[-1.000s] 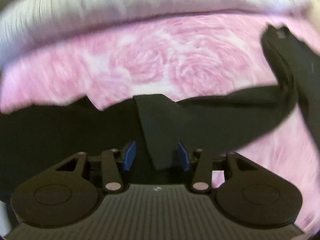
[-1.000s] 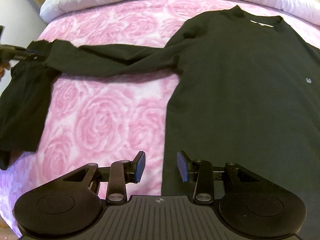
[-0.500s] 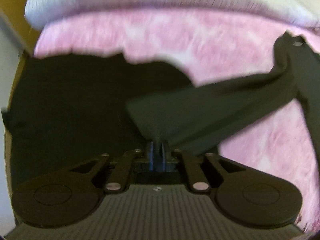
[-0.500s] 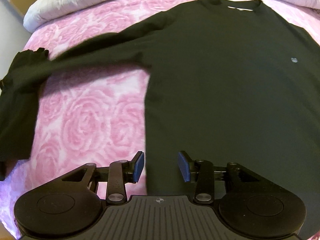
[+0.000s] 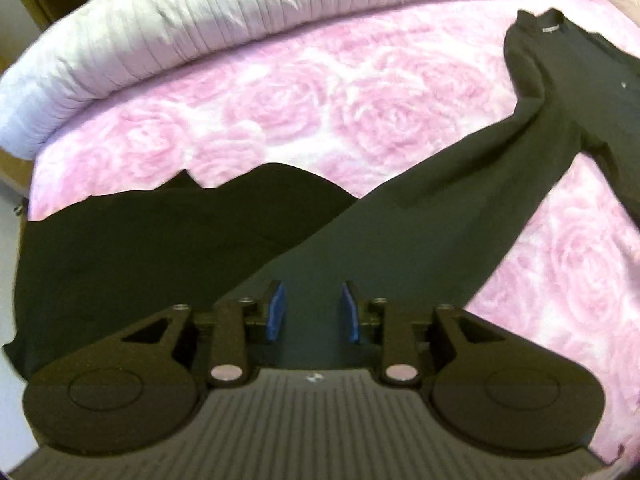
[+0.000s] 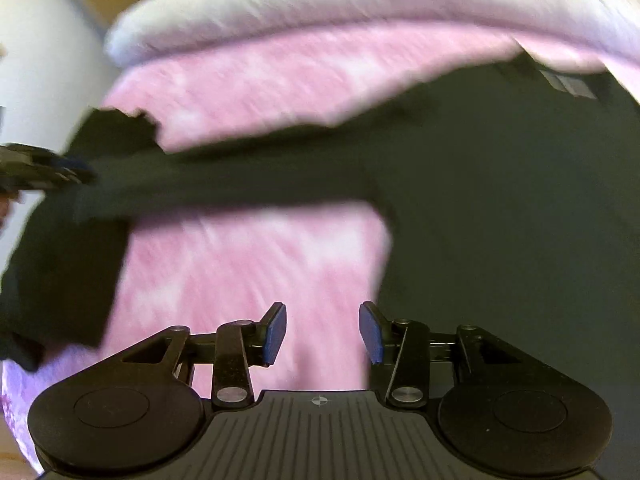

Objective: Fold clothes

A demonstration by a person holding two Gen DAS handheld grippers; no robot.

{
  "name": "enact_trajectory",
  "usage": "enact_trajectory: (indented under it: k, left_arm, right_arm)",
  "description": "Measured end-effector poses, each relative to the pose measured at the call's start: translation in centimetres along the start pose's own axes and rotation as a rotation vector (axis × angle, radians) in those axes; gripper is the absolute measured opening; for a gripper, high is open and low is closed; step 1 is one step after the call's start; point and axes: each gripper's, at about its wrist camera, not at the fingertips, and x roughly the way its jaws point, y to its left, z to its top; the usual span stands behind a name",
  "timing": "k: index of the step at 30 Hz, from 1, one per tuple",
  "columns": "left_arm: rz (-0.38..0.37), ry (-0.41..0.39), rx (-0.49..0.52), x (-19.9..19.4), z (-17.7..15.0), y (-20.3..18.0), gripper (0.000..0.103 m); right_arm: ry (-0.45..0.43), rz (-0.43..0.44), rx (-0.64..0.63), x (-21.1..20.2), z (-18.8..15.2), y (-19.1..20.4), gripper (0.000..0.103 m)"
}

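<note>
Pink rose-print bedspread under everything, bed as folding surface. My left gripper nearest: jaws opening, black sleeve lying between pads, not pinched, apparently let go stretched flat. My right gripper: jaws opening, empty, over bedspread just left of sweater's side edge, likely lining up grab there. Black sweater spread flat mid-bed, collar far. Second dark garment left. White duvet bunched farthest.

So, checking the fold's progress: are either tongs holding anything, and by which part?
Nothing is gripped. The left tongs are opening, the black top's sleeve loose between them; the right tongs are empty.
</note>
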Motion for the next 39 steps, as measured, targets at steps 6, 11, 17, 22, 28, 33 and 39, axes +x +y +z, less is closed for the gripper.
enact_trajectory:
  k: [6, 11, 17, 22, 28, 33, 39]
  left_arm:
    - [0.008, 0.01, -0.036, 0.8, -1.8, 0.2, 0.026]
    - [0.036, -0.011, -0.044, -0.5, -3.2, -0.2, 0.026]
    - [0.036, -0.026, -0.101, -1.9, -4.3, 0.1, 0.026]
    - [0.033, 0.055, -0.109, -0.5, -5.7, 0.6, 0.027]
    - [0.044, 0.043, -0.16, -2.2, -7.2, 0.5, 0.026]
    - [0.026, 0.014, -0.172, -5.4, -7.3, -1.8, 0.026]
    - [-0.054, -0.032, -0.15, -10.2, -7.0, -7.2, 0.031]
  right_arm:
    - [-0.018, 0.043, -0.131, 8.1, 7.9, 1.6, 0.044]
    - [-0.004, 0.047, -0.177, 15.1, 12.7, 2.5, 0.044]
    - [-0.099, 0.087, -0.203, 12.9, 12.2, 3.8, 0.044]
    - [-0.082, 0.012, -0.032, 10.5, 6.7, -0.2, 0.044]
    - [-0.06, -0.131, 0.246, 4.7, -0.8, -8.2, 0.044]
    - [0.018, -0.236, 0.353, -0.3, -6.6, -9.4, 0.044]
    - [0.072, -0.347, 0.469, -8.5, -14.0, -8.5, 0.046]
